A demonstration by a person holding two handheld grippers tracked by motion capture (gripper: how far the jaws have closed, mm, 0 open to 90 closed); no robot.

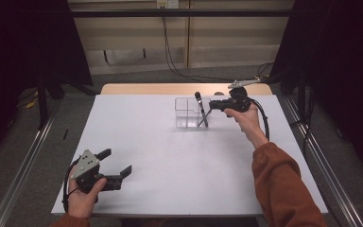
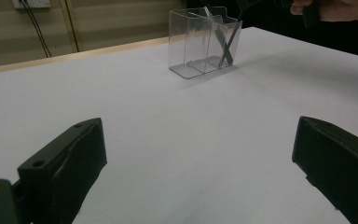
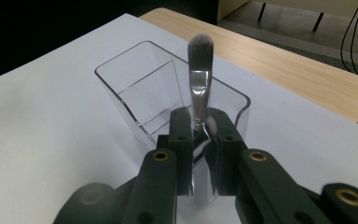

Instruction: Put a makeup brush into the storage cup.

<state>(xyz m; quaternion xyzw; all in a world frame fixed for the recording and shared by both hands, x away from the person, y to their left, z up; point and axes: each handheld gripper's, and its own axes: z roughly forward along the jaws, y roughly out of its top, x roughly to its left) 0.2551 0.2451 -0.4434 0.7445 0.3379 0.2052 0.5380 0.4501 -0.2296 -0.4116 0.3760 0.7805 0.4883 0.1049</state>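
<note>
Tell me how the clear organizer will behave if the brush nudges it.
The clear organizer looks thin-walled and light, so it probably slides easily on the smooth white table. It stands tall on a narrow base, so a push from the brush near its rim may tip it.

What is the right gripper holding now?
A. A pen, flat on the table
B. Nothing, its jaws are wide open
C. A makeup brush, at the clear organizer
C: the right gripper has its jaws closed on the makeup brush standing at the clear organizer.
</note>
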